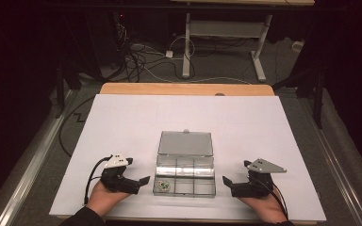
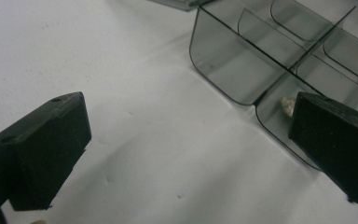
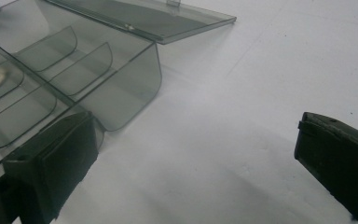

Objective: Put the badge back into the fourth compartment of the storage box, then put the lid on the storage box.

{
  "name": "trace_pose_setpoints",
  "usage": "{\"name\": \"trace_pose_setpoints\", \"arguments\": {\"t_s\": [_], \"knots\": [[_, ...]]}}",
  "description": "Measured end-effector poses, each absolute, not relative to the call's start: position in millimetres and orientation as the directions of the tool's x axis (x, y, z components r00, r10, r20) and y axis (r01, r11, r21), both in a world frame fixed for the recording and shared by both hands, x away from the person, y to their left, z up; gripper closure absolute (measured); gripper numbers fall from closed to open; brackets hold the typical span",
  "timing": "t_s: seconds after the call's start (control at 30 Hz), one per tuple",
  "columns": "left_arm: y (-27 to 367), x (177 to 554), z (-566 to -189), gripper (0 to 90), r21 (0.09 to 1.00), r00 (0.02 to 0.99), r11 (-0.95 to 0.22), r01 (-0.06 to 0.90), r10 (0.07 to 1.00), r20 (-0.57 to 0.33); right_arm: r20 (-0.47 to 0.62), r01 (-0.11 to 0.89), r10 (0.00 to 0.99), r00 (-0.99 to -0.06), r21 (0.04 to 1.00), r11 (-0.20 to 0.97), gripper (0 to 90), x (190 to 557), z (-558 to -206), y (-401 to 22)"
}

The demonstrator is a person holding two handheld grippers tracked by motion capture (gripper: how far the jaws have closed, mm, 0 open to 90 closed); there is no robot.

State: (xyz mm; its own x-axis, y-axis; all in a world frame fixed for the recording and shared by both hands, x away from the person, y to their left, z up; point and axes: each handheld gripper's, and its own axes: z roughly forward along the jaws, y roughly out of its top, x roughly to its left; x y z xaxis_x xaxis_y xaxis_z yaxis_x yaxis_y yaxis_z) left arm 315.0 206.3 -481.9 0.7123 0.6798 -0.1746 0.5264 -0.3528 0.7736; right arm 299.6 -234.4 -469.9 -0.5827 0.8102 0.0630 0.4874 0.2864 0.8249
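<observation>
A clear plastic compartment box lies mid-table on the white sheet, its lid folded back flat behind it. A small greenish item rests in the front left compartment. To the left of the box, my left gripper stands open and empty, pointing at it. In the left gripper view the wide gap of that gripper frames bare sheet, with the box corner and the small item by one jaw. My right gripper is open and empty to the right of the box.
The white sheet covers most of a wooden table, whose far edge shows behind it. Beyond lie floor cables and the white legs of another table. Metal rails run along both sides.
</observation>
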Motion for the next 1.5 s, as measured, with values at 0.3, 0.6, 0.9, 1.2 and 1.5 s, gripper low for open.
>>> {"name": "trace_pose_setpoints", "arguments": {"t_s": [0.3, 0.6, 0.9, 1.2, 1.5], "knots": [[198, 329, -480, 0.0, 0.770, 0.700, -0.350, 0.534, 0.694, -0.170, 0.053, 0.475, 0.818, -0.572, 0.835, 0.278, 0.6, 314, -470, -231], [194, 349, -475, 0.0, 0.777, 0.682, -0.311, 0.548, 0.704, -0.199, 0.046, 0.465, 0.822, -0.567, 0.841, 0.275, 0.6, 327, -468, -227], [185, 373, -470, 0.0, 0.794, 0.682, -0.285, 0.537, 0.701, -0.209, 0.045, 0.473, 0.829, -0.557, 0.838, 0.272, 0.6, 341, -471, -226], [175, 390, -467, 0.0, 0.797, 0.687, -0.270, 0.540, 0.689, -0.231, 0.037, 0.437, 0.827, -0.562, 0.861, 0.259, 0.6, 355, -455, -214], [166, 400, -466, 0.2, 0.787, 0.675, -0.262, 0.558, 0.695, -0.247, 0.049, 0.425, 0.805, -0.591, 0.868, 0.259, 1.0, 372, -442, -187]]}}
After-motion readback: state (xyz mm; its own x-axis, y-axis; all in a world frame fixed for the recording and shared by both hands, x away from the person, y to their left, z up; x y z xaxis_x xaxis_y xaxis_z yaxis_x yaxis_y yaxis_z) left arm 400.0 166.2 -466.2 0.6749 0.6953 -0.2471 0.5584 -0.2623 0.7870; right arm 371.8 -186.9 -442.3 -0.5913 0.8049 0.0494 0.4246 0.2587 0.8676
